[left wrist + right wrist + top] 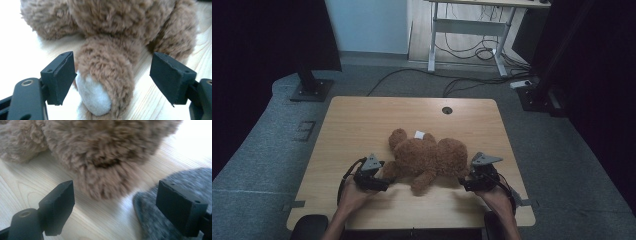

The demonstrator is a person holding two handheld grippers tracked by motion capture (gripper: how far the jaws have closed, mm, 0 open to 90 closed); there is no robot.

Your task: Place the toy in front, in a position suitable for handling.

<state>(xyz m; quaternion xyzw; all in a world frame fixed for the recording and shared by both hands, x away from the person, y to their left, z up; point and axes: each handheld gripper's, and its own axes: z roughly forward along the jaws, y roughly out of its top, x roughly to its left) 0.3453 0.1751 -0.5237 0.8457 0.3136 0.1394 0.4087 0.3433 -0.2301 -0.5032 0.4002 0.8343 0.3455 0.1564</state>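
left gripper [112,75] jaws apart around teddy bear [427,157] white-tipped paw [93,96], right gripper [115,207] agape before brown fur, high view gives whole bear

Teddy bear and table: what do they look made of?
Teddy bear: seemingly soft plush fabric, with shaggy, matte brown pile; the paw tip is a smoother white cloth. Table: light wood or wood-look laminate, judging by grain lines and a smooth, faintly glossy surface.

Brown plush teddy bear [427,159] with white tag, flat on the wooden table's near half
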